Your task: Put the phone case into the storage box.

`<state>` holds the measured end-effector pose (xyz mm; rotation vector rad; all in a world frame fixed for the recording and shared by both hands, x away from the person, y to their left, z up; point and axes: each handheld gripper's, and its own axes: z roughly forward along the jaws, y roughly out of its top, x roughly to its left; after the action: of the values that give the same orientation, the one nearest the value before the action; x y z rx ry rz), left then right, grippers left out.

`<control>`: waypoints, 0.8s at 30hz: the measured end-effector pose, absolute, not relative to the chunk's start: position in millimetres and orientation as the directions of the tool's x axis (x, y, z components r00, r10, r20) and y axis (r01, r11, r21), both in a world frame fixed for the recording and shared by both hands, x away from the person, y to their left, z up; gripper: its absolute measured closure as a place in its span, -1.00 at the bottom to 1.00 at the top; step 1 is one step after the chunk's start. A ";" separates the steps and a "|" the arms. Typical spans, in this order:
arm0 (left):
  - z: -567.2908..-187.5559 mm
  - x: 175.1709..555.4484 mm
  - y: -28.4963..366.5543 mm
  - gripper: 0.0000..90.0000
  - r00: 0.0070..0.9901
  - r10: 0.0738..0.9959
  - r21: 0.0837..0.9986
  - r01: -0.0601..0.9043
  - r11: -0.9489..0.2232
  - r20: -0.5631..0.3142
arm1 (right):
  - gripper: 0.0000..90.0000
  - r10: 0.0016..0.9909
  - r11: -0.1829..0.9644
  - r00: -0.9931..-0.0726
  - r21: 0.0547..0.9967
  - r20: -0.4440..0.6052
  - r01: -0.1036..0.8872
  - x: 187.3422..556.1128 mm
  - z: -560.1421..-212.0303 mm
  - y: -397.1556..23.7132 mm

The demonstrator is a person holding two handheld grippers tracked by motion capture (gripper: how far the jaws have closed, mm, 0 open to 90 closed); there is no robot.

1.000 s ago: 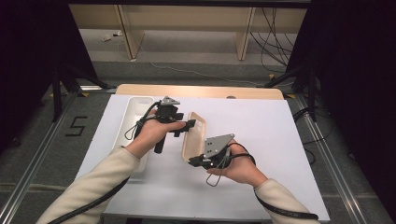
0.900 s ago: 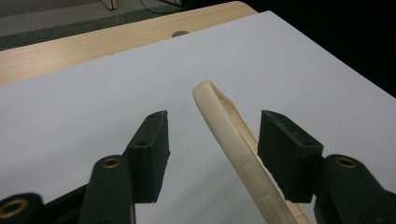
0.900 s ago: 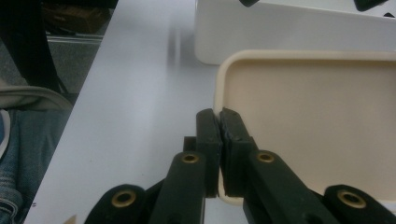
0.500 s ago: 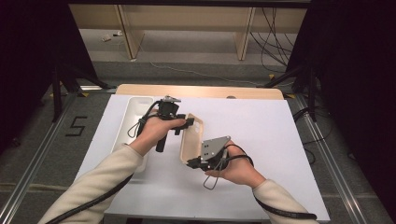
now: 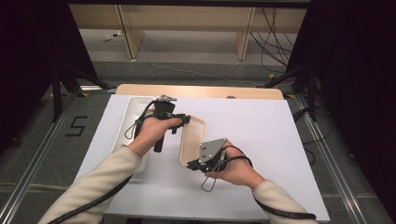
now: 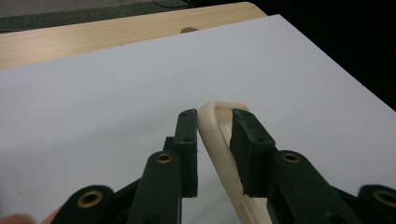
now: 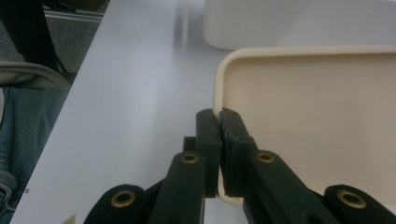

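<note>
In the middle of the high view the beige tray (image 5: 190,140) is lying tilted on the white tabletop (image 5: 261,135), with its long axis running from the upper middle of the frame down toward the lower middle. The right claw (image 5: 192,164) is clenching the tray's lower rim; in the right gripper view the pads (image 7: 219,140) are pressing together on the rim's corner. The left claw (image 5: 186,118) is coming at the tray's upper end from the left, and its jaws have just been closing around the rim there. In the left gripper view the rim (image 6: 219,140) is standing between the two pads, touching the left one, while a small gap is remaining at the right one, so this claw is not yet grasping. A white tray (image 5: 133,116) is lying just left of the left hand (image 5: 152,133). I judge that the coming move is turning on the left claw finishing its grip.
</note>
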<state>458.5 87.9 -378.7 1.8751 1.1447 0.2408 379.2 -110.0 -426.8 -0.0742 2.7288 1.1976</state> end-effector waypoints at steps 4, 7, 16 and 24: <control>-375.2 455.3 87.0 0.68 0.548 0.793 0.775 0.611 -0.161 -0.267 | 0.96 0.021 0.693 -0.986 0.713 -0.163 -0.103 378.4 -429.4 -108.8; -371.4 453.7 86.5 0.72 0.543 0.791 0.775 0.614 -0.147 -0.280 | 0.96 0.023 0.693 -0.985 0.713 -0.168 -0.106 378.5 -429.7 -107.7; -368.6 449.6 84.0 0.82 0.565 0.783 0.815 0.563 -0.136 -0.260 | 0.81 0.068 0.707 -0.982 0.703 -0.177 -0.077 384.5 -433.3 -110.8; -374.1 445.8 86.8 0.83 0.610 0.776 0.865 0.467 -0.186 -0.162 | 0.16 0.169 0.661 -0.979 0.750 -0.111 0.029 387.7 -430.8 -120.9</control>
<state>445.8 86.8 -374.1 1.8333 1.0026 0.3866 387.7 -120.9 -430.8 0.1621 2.7046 1.2159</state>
